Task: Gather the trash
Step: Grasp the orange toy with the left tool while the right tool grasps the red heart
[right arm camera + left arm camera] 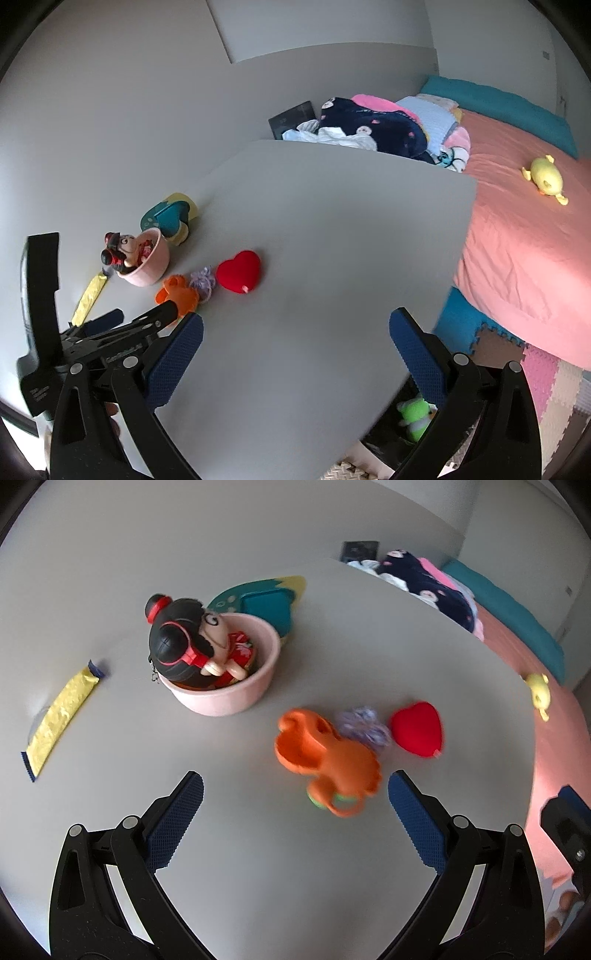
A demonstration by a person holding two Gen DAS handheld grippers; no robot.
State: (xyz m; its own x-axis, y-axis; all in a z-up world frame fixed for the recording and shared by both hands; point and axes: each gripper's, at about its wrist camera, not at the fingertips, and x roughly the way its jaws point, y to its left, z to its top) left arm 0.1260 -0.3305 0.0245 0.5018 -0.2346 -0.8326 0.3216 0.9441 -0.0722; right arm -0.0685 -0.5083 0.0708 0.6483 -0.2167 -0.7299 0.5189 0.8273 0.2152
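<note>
A long yellow wrapper with blue ends lies flat on the grey table, far left of my left gripper. That gripper is open and empty, hovering just short of an orange plastic toy. Behind the toy sit a crumpled purple scrap and a red plush heart. In the right wrist view my right gripper is open and empty above the bare table. The left gripper shows at its left, near the orange toy, purple scrap and yellow wrapper.
A pink bowl holds a black-haired doll, with a teal and yellow toy behind it. Past the table edge are a pink bed with a yellow plush, piled clothes, foam mats and a green plush on the floor.
</note>
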